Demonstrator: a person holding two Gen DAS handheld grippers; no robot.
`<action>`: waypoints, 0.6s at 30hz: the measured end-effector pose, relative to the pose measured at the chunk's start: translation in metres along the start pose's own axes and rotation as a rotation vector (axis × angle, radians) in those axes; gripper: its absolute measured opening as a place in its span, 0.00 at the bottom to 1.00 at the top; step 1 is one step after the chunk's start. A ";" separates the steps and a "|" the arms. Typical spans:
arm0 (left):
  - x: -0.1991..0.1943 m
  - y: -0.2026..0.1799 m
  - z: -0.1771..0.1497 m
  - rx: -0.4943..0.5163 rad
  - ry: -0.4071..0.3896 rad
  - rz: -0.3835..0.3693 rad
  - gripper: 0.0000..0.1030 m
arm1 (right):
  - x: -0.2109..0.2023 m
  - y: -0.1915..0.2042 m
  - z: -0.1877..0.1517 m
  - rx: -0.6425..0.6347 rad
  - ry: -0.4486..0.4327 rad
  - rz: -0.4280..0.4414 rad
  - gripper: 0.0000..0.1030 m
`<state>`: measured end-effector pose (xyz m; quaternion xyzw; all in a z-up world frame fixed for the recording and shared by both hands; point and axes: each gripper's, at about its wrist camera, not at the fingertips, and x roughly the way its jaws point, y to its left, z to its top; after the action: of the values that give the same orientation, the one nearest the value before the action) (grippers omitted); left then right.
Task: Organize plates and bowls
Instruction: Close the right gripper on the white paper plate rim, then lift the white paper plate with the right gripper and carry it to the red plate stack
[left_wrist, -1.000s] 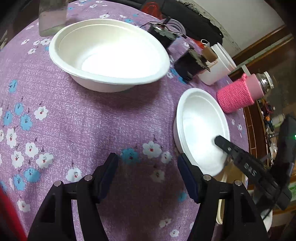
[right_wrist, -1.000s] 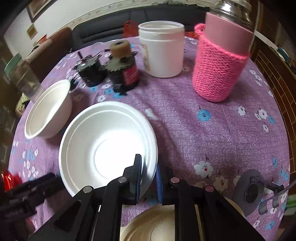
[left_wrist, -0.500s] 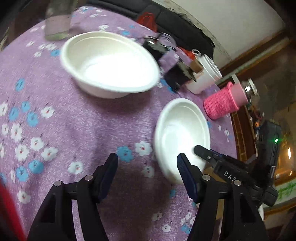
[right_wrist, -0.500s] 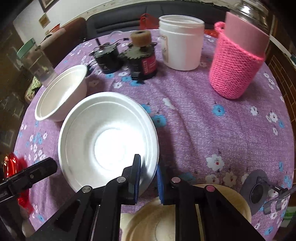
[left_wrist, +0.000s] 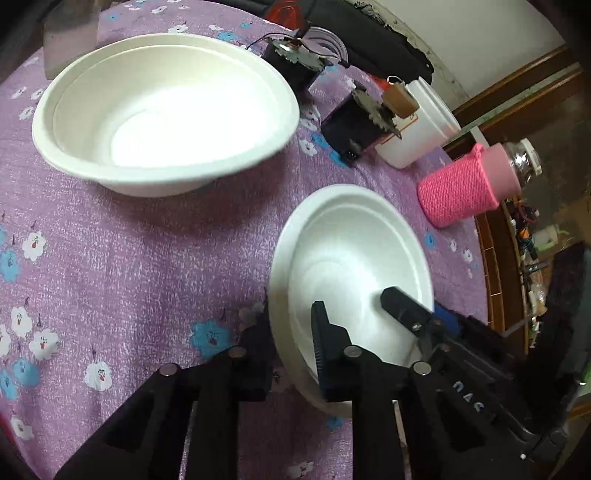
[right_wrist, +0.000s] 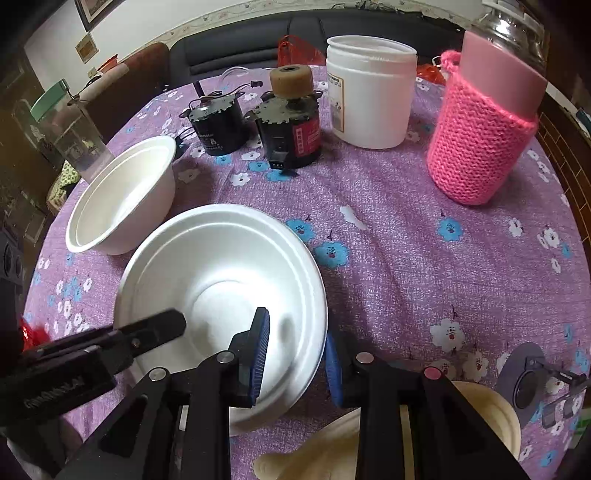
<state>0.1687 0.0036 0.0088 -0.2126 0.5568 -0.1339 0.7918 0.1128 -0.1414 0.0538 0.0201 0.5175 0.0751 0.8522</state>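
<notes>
A shallow white plate (left_wrist: 351, 251) (right_wrist: 221, 266) lies on the purple flowered cloth. My left gripper (left_wrist: 291, 317) is shut on its near left rim, one finger inside and one under the edge. My right gripper (right_wrist: 295, 328) straddles the plate's right rim; its jaws are opening and the inner pad stands off the plate wall. Each view shows the other gripper's finger reaching into the plate: the right gripper's finger (left_wrist: 402, 306) and the left gripper's finger (right_wrist: 159, 325). A deeper white bowl (left_wrist: 166, 110) (right_wrist: 122, 195) stands apart, beyond the plate to the left.
Behind the plate stand two black motors (right_wrist: 218, 125) (right_wrist: 291, 129), a white jar (right_wrist: 369, 92) and a flask in a pink knitted sleeve (right_wrist: 480, 133). A clear tumbler (right_wrist: 70, 136) is far left. Beige plates (right_wrist: 484, 410) lie under my right gripper near the table edge.
My left gripper swung right to the plate and closed on its rim. My right gripper's jaws, earlier clamped on the rim, have parted.
</notes>
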 end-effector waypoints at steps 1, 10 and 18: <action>-0.001 -0.001 -0.001 0.009 -0.005 0.008 0.16 | -0.003 0.000 -0.001 0.002 -0.011 0.007 0.26; -0.061 -0.002 -0.041 0.056 -0.094 0.040 0.16 | -0.054 0.020 -0.032 0.032 -0.118 0.111 0.23; -0.123 0.027 -0.100 0.040 -0.201 0.075 0.16 | -0.084 0.064 -0.086 0.018 -0.184 0.186 0.23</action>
<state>0.0313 0.0634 0.0683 -0.1882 0.4791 -0.0934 0.8523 -0.0086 -0.0946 0.0952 0.0824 0.4335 0.1471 0.8852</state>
